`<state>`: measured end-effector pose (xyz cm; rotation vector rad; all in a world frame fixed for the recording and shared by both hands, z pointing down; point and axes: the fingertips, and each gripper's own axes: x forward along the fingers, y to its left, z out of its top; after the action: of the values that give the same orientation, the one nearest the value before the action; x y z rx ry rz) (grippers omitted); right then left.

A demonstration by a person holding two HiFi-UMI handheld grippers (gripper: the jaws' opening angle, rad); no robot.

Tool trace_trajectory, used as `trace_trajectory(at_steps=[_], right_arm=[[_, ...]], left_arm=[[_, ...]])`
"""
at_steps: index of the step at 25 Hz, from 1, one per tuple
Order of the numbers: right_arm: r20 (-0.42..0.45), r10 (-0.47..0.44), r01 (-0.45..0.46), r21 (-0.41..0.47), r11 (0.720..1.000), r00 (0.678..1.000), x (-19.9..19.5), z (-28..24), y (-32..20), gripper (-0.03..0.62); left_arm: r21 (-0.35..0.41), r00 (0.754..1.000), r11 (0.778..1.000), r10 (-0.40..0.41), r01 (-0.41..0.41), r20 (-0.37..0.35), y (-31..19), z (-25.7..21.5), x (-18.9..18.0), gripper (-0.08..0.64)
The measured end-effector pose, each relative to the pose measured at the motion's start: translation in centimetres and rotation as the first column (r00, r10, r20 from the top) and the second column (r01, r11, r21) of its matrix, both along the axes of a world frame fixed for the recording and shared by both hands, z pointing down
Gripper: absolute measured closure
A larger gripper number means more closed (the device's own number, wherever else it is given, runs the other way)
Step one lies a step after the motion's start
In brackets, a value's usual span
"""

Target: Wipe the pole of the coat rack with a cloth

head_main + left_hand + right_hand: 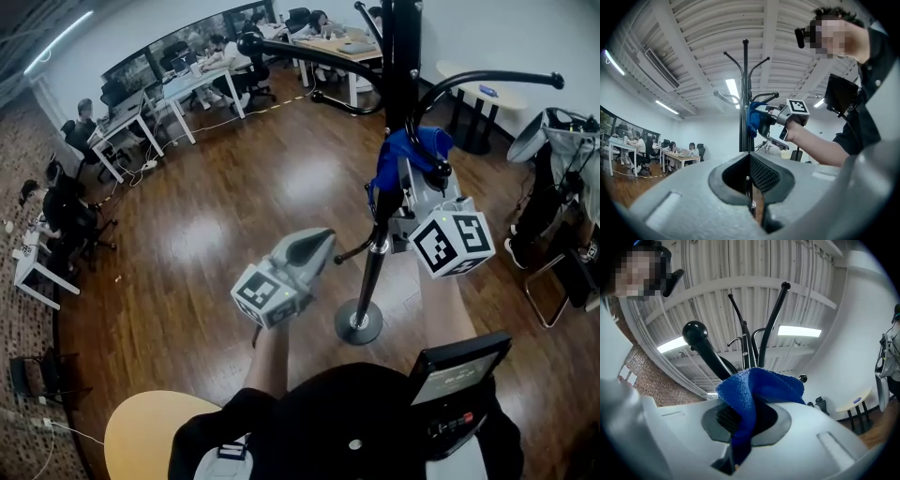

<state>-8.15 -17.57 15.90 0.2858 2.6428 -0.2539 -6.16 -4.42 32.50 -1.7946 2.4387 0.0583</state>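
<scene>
Coat rack pole stands on its round base on the wood floor in the head view, its top cut off by the upper edge of the frame. Your right claw is clamped on a blue cloth held against the pole just below the curved hooks. The cloth bunches over the claw's tips and hides them. Your right forearm reaches up from the lower edge, with the marker cube turned to the camera. Your left claw hangs lower and to the left of the pole, near it but apart, with its tips pointing toward it. Most of that arm is hidden behind the claw's own cube.

In the left gripper view, the left claw's jaws are drawn together with nothing between them. A sliver of the lower pole shows through the slit behind them. The pole rises dead ahead, and the cloth touches its right edge. Your right arm stretches in from the right side of the frame.

In the right gripper view, the right claw's jaws are closed on the cloth, which droops between the pads and billows over the tips. The hooks fan out overhead against the ribbed ceiling. The spot where cloth meets pole is hidden behind the folds.
</scene>
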Motion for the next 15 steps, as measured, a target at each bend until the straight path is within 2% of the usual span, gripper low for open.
trace_trajectory(at_steps=[3, 6, 11, 15], right_arm=[[0.002, 0.013, -0.013, 0.015, 1.000, 1.000, 0.2, 1.0, 0.1, 0.565], [-0.045, 0.021, -0.020, 0.011, 1.000, 0.999, 0.0, 3.6, 0.2, 0.565], [-0.170, 0.048, -0.045, 0.023, 0.999, 0.984, -0.2, 11.1, 0.4, 0.565], [-0.297, 0.072, -0.064, 0.036, 0.997, 0.952, -0.7, 18.6, 0.6, 0.565]], left_arm=[[-0.001, 1.000, 1.000, -0.007, 0.007, -0.002, 0.3, 0.1, -0.2, 0.565], [-0.001, 1.000, 1.000, -0.008, 0.008, -0.005, 0.4, 0.1, -0.2, 0.565], [-0.018, 1.000, 1.000, -0.005, 0.004, -0.017, 0.1, 0.2, 0.0, 0.565], [-0.009, 1.000, 1.000, 0.007, -0.007, -0.008, -0.1, 0.2, -0.1, 0.565]])
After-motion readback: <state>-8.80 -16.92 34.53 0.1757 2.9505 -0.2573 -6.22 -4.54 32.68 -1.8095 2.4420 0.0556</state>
